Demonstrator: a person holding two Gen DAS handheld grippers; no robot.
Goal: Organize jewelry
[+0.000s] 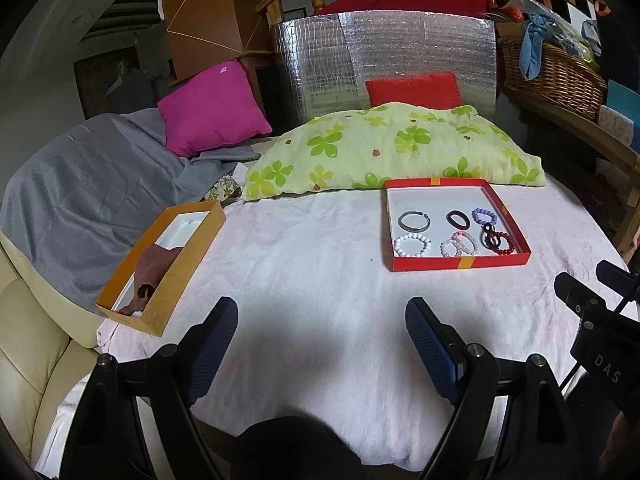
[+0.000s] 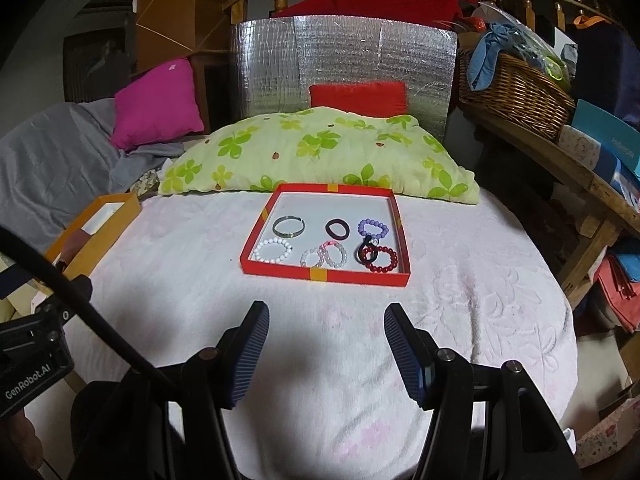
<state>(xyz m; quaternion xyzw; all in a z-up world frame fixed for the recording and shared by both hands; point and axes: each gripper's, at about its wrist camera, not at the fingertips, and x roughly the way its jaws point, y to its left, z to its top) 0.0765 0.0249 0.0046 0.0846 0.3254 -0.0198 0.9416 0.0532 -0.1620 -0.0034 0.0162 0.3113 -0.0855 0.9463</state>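
Observation:
A shallow red tray lies on the pale pink blanket and also shows in the left wrist view. It holds several bracelets: a metal bangle, a white bead bracelet, a pink one, a dark red bead one, a purple one and dark hair ties. An orange box with a brown cloth inside sits at the left. My left gripper is open and empty above the blanket. My right gripper is open and empty, just short of the red tray.
A green flowered pillow lies behind the tray, with a red cushion, a magenta cushion and a foil panel further back. A grey sheet covers the left. A wicker basket stands on a wooden shelf at the right.

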